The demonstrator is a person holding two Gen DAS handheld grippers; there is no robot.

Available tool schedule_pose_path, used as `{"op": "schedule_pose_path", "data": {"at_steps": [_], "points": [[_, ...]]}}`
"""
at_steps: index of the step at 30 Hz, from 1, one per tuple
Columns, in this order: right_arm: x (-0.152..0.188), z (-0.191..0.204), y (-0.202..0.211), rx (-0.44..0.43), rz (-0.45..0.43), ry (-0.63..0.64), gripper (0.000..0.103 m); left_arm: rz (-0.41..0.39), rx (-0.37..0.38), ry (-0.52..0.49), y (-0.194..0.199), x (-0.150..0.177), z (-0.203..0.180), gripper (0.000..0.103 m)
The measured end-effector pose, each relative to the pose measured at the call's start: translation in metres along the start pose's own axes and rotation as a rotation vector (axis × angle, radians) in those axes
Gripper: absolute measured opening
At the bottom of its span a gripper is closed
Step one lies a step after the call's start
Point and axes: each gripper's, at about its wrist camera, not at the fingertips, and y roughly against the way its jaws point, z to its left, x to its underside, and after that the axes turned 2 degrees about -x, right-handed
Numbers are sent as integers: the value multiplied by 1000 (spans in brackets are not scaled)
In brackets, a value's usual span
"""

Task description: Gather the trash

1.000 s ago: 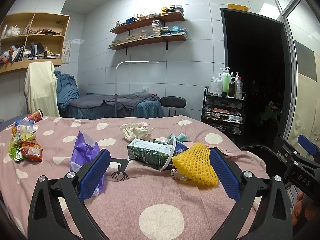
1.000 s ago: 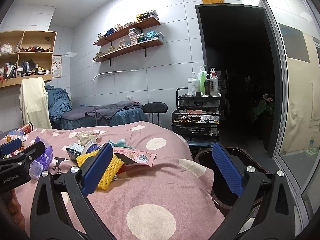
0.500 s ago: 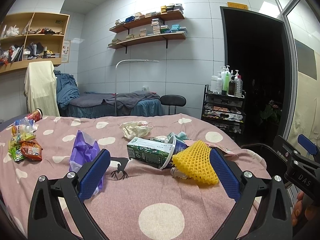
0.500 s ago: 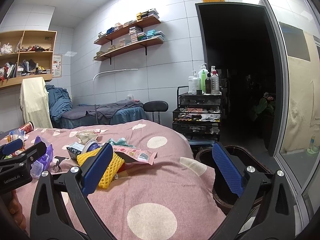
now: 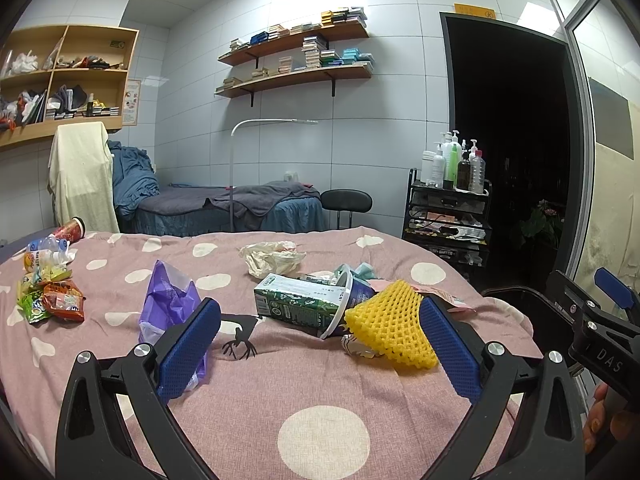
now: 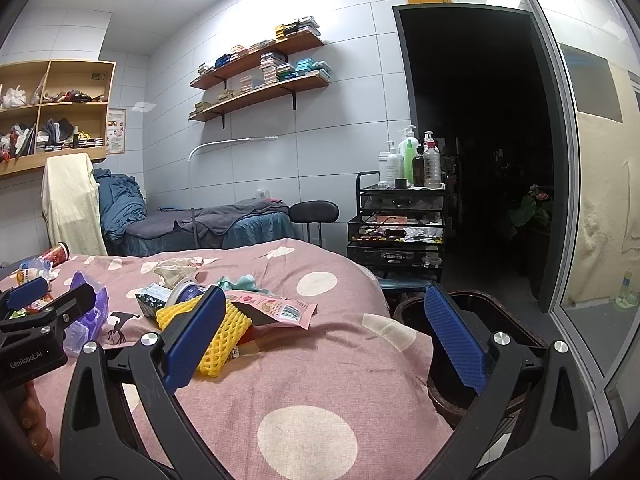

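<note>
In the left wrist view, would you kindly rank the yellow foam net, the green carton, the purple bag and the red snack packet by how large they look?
1. yellow foam net and purple bag: much alike, and both lie near the camera, so I will not rank them.
2. green carton: a little smaller, partly hidden.
3. red snack packet: smallest.

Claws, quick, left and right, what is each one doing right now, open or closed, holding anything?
Left claw: open, holding nothing, above the bedspread.
Right claw: open, holding nothing.
</note>
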Motion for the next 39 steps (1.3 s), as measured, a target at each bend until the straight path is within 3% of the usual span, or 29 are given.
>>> {"op": "schedule_pose_path", "data": {"at_steps": [33,39], "points": [[1,3,-3,-21,22,9,98,23,-2,4,-7,12,4,98],[1,16,-17,-98,106,64,98,75,-26,-5,-13,16,13,98]]}}
